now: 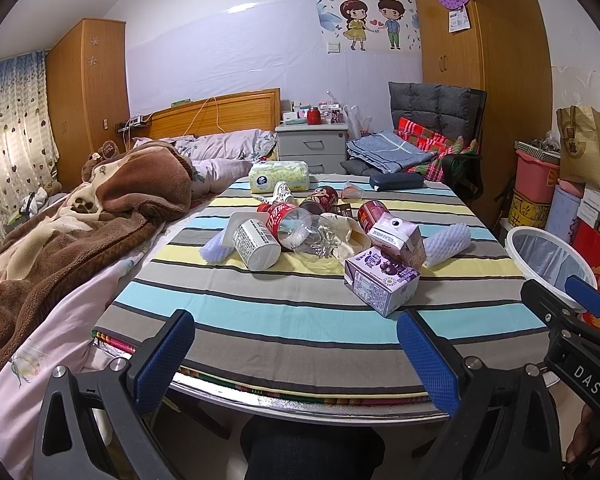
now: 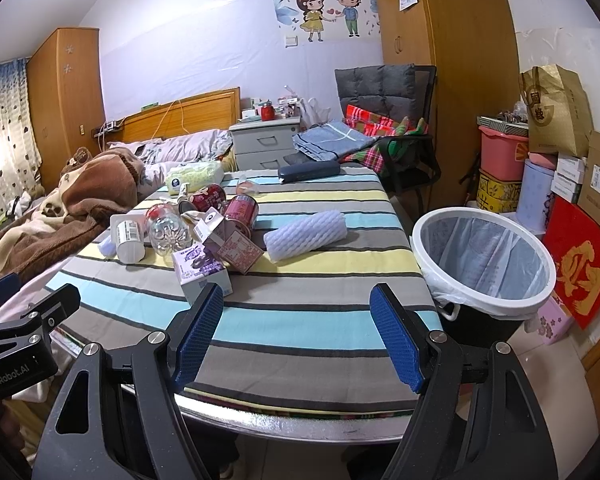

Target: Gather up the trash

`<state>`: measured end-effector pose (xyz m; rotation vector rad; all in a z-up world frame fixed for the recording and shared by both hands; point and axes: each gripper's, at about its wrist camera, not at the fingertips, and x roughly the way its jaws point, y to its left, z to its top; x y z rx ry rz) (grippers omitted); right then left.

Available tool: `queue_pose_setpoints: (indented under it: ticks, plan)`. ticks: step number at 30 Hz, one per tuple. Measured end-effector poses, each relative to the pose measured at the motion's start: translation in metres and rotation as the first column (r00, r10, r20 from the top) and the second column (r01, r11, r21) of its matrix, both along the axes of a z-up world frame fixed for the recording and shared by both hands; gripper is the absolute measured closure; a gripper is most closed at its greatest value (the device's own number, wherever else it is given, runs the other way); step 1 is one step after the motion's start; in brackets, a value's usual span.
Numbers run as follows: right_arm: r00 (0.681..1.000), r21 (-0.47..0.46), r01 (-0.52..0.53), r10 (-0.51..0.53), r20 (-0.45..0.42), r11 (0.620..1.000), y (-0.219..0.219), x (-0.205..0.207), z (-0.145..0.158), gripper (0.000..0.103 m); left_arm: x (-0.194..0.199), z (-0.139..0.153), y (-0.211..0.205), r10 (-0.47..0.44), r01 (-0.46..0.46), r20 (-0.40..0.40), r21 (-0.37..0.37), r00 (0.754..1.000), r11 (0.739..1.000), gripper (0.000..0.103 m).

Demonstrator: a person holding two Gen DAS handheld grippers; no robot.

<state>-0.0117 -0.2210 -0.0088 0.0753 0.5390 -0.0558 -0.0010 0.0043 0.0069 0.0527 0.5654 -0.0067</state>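
Since both claws stand apart and empty at the table's near edge, the purple carton (image 2: 205, 276) lies just ahead-left of the right gripper (image 2: 296, 336). It probably sits nearer than to the left gripper (image 1: 296, 360), with the bin (image 2: 484, 258) right.

A: What litters the striped tablecloth?

B: 2 purple drink cartons (image 1: 382, 280), a clear crushed plastic bottle (image 1: 300, 232) on its side, 2 red cans (image 1: 320, 199), a white foam sleeve (image 2: 306, 235) at 3 o'clock of them.

A: And the bin?

B: The white-lined round wastebasket (image 2: 484, 258) stands upright at 3 o'clock, beside the table.
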Motion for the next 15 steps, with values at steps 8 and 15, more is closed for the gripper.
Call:
queue_pose_setpoints:
  ticks: [8, 15]
  plan:
    - [1.000, -0.001, 0.000, 0.000, -0.001, 1.000, 0.0002, -0.0004, 0.0000, 0.026, -0.0002, -0.0002, 0.0002, -0.001, 0.001, 0.000, 0.000, 1.000, 1.000, 0.001]
    - [1.000, 0.002, 0.001, -0.001, -0.003, 1.000, -0.0002, -0.0002, 0.0003, 0.026, -0.0002, 0.0005, 0.0006, 0.000, 0.000, -0.003, -0.002, 1.000, 1.000, 0.001]
